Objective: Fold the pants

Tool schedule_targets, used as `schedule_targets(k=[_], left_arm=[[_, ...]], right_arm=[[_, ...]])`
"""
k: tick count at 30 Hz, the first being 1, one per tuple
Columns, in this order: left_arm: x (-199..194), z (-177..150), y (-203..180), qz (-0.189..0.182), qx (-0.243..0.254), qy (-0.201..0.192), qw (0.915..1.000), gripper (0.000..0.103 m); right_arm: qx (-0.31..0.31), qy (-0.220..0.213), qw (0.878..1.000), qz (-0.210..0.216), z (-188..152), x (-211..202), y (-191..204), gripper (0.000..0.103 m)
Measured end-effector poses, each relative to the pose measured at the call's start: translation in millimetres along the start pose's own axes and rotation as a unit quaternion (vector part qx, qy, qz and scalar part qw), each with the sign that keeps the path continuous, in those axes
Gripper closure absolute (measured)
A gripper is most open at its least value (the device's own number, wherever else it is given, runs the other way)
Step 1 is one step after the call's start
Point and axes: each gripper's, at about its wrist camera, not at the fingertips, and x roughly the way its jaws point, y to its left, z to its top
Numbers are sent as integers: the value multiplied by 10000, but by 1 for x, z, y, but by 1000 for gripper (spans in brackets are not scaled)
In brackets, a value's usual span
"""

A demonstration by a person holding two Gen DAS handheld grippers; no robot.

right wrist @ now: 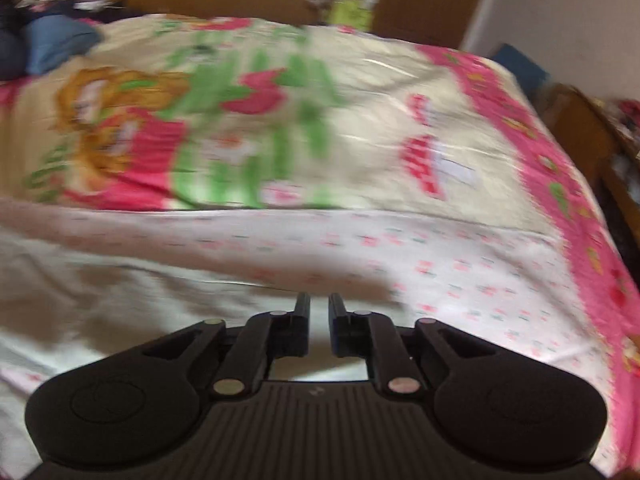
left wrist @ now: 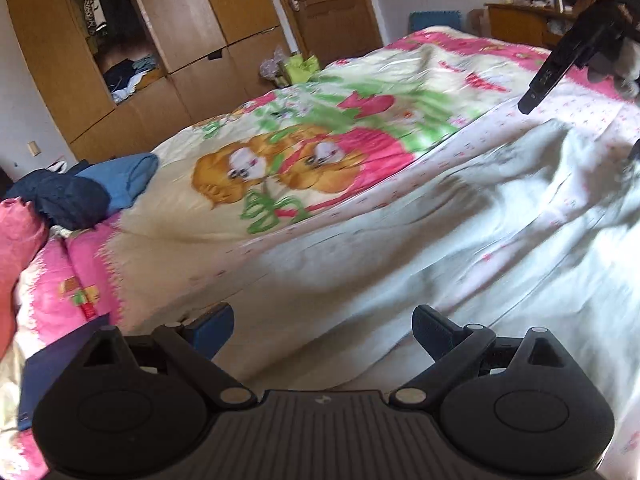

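White pants with small pink flowers [left wrist: 460, 216] lie spread and wrinkled on the bed; they fill the lower part of the right wrist view [right wrist: 360, 248]. My left gripper [left wrist: 324, 328] is open, its fingers wide apart just above the near edge of the pants, holding nothing. My right gripper [right wrist: 319, 308] has its jaws nearly closed with a narrow gap, right over the pants fabric; whether cloth is pinched between them is not visible. The right gripper also shows as a dark shape at the upper right of the left wrist view [left wrist: 560, 64].
The bed carries a cartoon-print quilt [left wrist: 304, 152] with a pink border [right wrist: 568, 184]. Blue and dark clothes [left wrist: 92, 188] are piled at the bed's left end. A wooden wardrobe [left wrist: 132, 40], a door [left wrist: 324, 4] and a wooden side table [left wrist: 520, 24] stand behind.
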Motion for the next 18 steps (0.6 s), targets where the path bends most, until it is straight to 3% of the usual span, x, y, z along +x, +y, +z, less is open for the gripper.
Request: schedule_targets(k=[1, 3, 5, 9, 11, 14, 16, 18], left_arm=[[4, -8, 20, 195, 54, 115, 9997, 0], [11, -23, 60, 566, 74, 278, 9980, 0], [18, -37, 104, 895, -45, 456, 9949, 0], [39, -56, 176, 1173, -81, 684, 9907, 0], [54, -62, 200, 1143, 34, 805, 9902, 0], [82, -69, 223, 873, 242, 1086, 9900, 0], [101, -75, 234, 640, 234, 1307, 9891, 0], [116, -81, 243, 417, 45, 1503, 9878, 0]], right_arm=[[-304, -65, 9989, 350, 9, 4, 27, 73], [-810, -149, 9928, 866, 26, 16, 76, 71], [-1386, -8, 9797, 1448, 43, 37, 133, 67], [-2332, 242, 9560, 1760, 59, 74, 213, 57], [-2664, 306, 9489, 1661, 64, 90, 236, 56], [-2868, 633, 9403, 1720, 70, 112, 250, 41], [-2902, 766, 9382, 1725, 69, 127, 252, 33], [-2854, 791, 9390, 1745, 68, 134, 255, 32]])
